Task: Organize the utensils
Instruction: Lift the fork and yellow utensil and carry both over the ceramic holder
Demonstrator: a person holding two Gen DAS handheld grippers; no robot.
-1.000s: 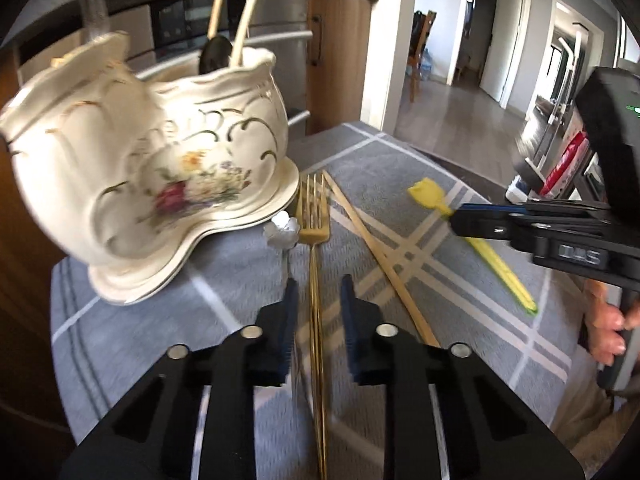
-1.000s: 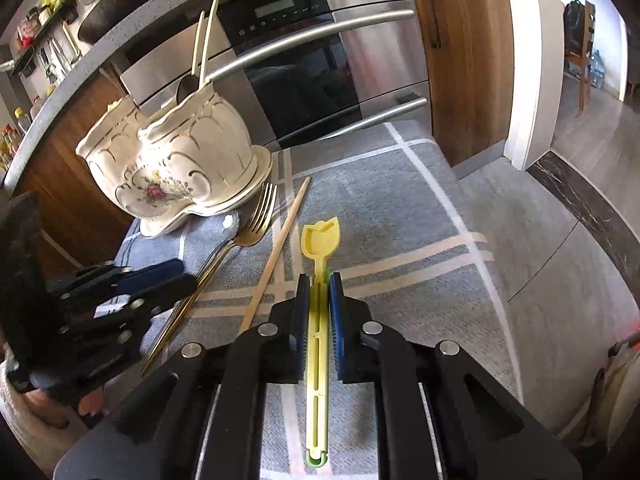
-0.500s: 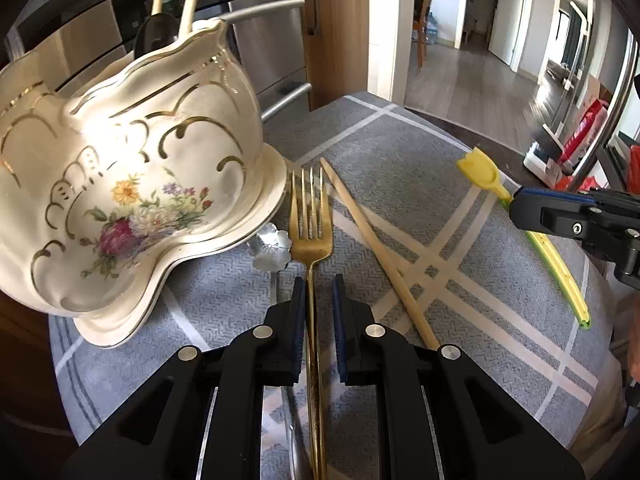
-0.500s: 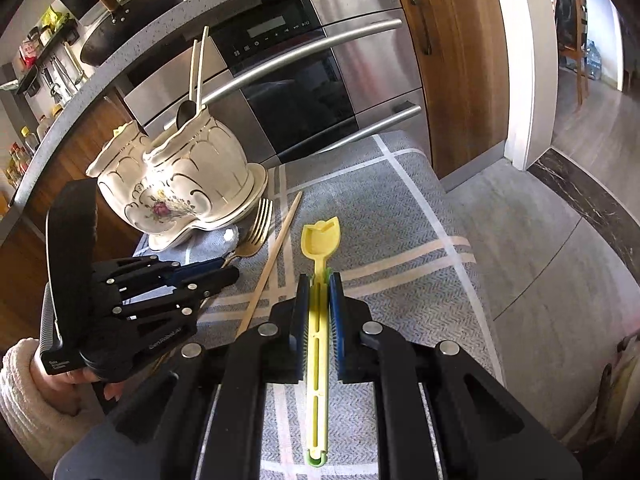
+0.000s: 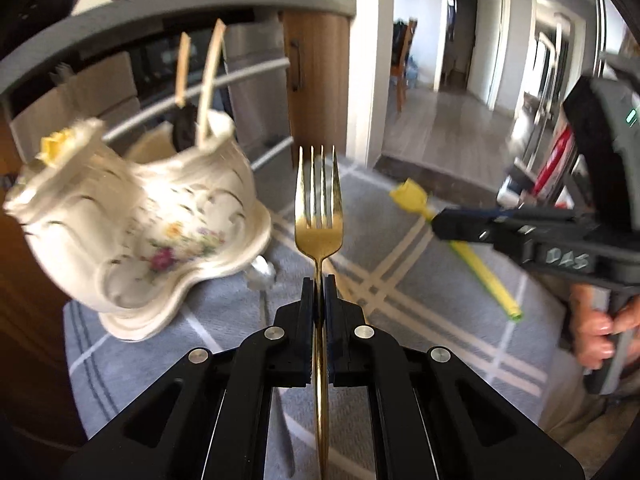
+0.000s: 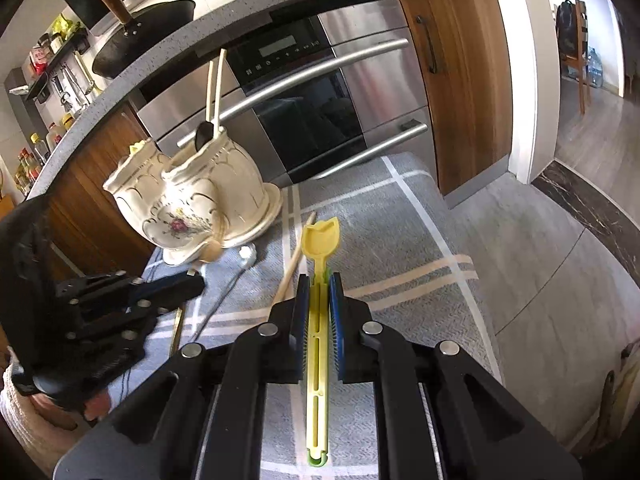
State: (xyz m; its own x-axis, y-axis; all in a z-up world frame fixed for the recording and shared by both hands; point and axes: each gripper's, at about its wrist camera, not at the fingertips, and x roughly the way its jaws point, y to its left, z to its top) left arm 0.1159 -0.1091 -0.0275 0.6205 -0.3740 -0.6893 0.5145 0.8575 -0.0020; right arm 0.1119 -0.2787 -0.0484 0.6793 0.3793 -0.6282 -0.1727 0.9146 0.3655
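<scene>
My left gripper (image 5: 319, 286) is shut on the neck of a gold fork (image 5: 319, 204), which is lifted off the cloth with its tines pointing up and away. A cream floral ceramic holder (image 5: 152, 232) stands to the left of it, with two pale chopsticks (image 5: 210, 80) and a dark spoon (image 5: 184, 128) in it. My right gripper (image 6: 319, 282) is shut on a yellow plastic utensil (image 6: 320, 236) whose tulip-shaped head sticks out ahead. The left gripper (image 6: 132, 296) shows at that view's lower left, and the holder (image 6: 192, 200) stands beyond it.
A wooden chopstick (image 6: 294, 264) and a thin silver utensil with a flower end (image 6: 224, 300) lie on the grey checked cloth (image 6: 400, 220). Behind the table are a steel oven (image 6: 312, 112) and a wooden cabinet (image 6: 460, 80). Open floor (image 6: 560, 260) lies to the right.
The left gripper's jaws closed on the gold fork and lifted it off the cloth. The right gripper kept its hold on the yellow utensil and hardly moved.
</scene>
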